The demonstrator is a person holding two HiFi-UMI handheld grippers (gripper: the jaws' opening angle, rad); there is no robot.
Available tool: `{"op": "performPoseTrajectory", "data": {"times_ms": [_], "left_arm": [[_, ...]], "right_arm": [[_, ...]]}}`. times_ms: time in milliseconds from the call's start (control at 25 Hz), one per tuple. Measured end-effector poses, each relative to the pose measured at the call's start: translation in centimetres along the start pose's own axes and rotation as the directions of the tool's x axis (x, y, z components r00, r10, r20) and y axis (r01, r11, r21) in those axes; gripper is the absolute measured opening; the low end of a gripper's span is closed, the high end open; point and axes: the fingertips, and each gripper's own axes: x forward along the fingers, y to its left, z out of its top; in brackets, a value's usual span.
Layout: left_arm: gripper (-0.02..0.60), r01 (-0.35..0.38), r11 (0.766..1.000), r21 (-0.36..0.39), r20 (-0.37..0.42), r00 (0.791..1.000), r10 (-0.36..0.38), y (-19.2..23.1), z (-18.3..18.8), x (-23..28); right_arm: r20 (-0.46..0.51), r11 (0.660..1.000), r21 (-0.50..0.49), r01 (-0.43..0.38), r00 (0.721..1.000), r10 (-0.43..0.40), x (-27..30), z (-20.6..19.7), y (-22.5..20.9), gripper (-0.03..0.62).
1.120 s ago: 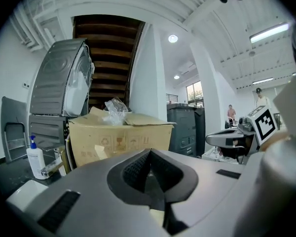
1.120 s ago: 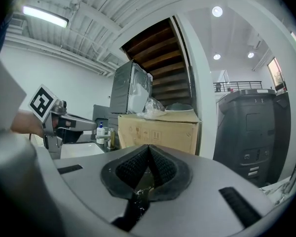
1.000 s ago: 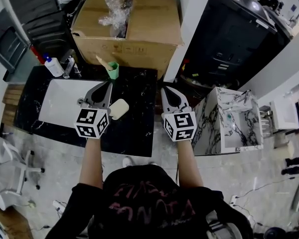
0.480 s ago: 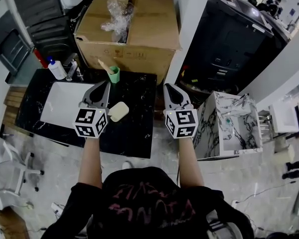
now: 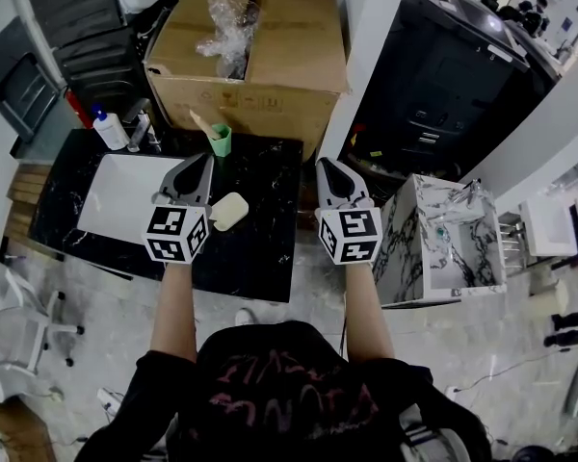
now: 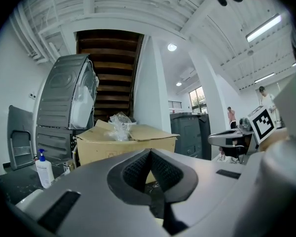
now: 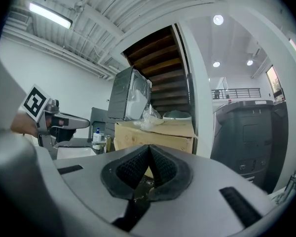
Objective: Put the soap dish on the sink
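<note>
The soap dish (image 5: 229, 210), a cream rounded slab, lies on the black marble counter (image 5: 260, 253), just right of the white sink basin (image 5: 120, 200). My left gripper (image 5: 199, 162) hovers over the basin's right edge, right beside the dish, with its jaws shut and nothing in them. The right gripper (image 5: 326, 166) hangs past the counter's right edge, also shut and empty. In the left gripper view the left gripper (image 6: 150, 152) shows its pads pressed together. The right gripper view shows the same for the right gripper (image 7: 149, 147).
A green cup (image 5: 219, 140) with a wooden stick stands at the counter's back. A pump bottle (image 5: 107, 129) and a tap (image 5: 140, 123) sit behind the basin. A large cardboard box (image 5: 260, 56) stands behind the counter, and a small marble vanity (image 5: 443, 243) is at the right.
The head view shifted slightly a second ago. Both grippers have stayed almost where they were, shut, and the soap dish has not moved.
</note>
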Motion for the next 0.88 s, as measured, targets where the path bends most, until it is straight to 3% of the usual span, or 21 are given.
{"op": "performPoseTrajectory", "data": {"times_ms": [880], "left_arm": [[0.014, -0.027, 1.000, 0.006, -0.005, 1.000, 0.027, 1.4, 0.1, 0.1]], "right_arm": [[-0.008, 1.000, 0.022, 0.017, 1.000, -0.017, 0.7, -0.4, -0.9, 0.006]]}}
